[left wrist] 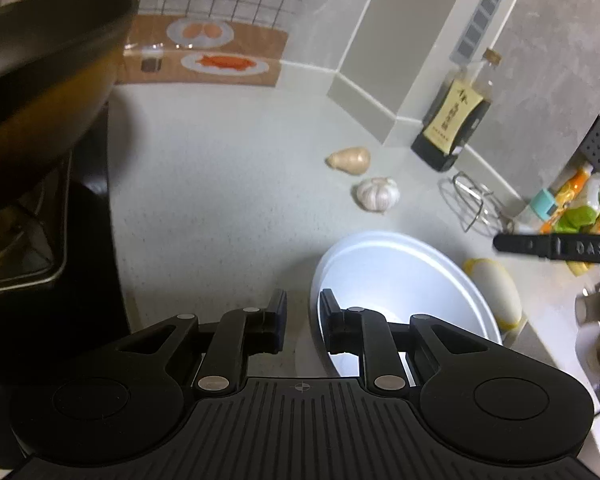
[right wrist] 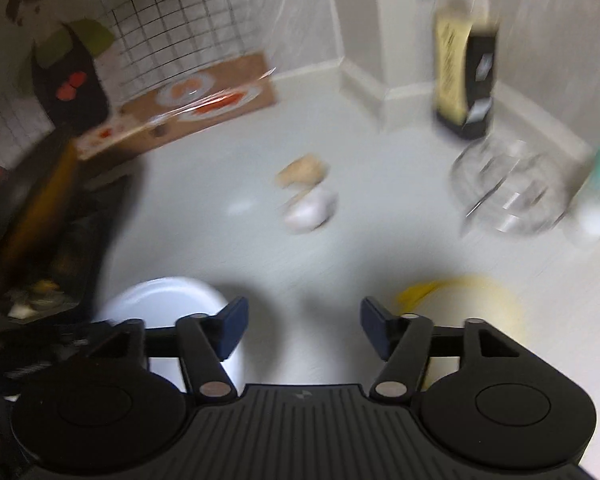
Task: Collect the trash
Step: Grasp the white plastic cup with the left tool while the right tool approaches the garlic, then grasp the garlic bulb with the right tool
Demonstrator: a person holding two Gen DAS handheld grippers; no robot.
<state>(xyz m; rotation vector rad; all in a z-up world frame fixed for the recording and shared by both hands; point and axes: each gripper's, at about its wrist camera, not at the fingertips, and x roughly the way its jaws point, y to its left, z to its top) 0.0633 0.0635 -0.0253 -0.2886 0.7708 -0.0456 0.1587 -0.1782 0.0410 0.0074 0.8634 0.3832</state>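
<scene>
Your left gripper [left wrist: 303,322] has the near rim of the white bowl [left wrist: 400,280] between narrowly parted jaws, so pinch that stiff, probably slick rim firmly, while your right gripper [right wrist: 303,330], spread wide and empty, hangs over bare counter [right wrist: 240,240] between the bowl and the yellow plate [right wrist: 496,300].

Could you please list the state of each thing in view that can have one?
Left claw: narrowly open, straddling the white bowl's rim.
Right claw: open, empty.
White bowl: upright, empty.
Sauce bottle: upright, stoppered.
Garlic bulb: whole, on the counter.
Ginger piece: lying beside the garlic.
Wok: tilted on the stove.
</scene>
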